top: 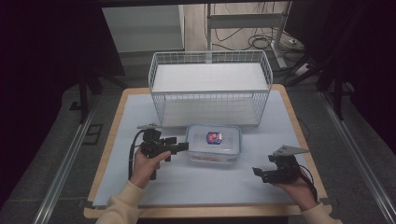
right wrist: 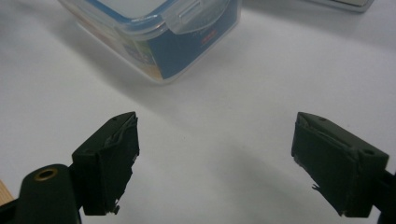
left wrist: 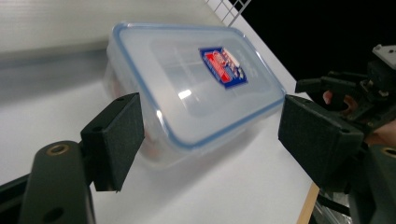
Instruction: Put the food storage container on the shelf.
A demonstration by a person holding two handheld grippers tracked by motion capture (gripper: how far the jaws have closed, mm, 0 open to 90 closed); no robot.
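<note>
White table (top: 140, 186), lidded plastic box (top: 214, 143) (contents blurred), wire basket (top: 210, 86) behind.

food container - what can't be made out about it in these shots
- Food container, high view: red-blue lid label too small to read.
- Left gripper view: contents blurred behind the cloudy wall.
- Right gripper view: top edge cuts it off beyond one corner; side print blurred.

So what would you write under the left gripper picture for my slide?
Open left gripper facing a clear lidded container with a red-and-blue label on the white table.
</note>
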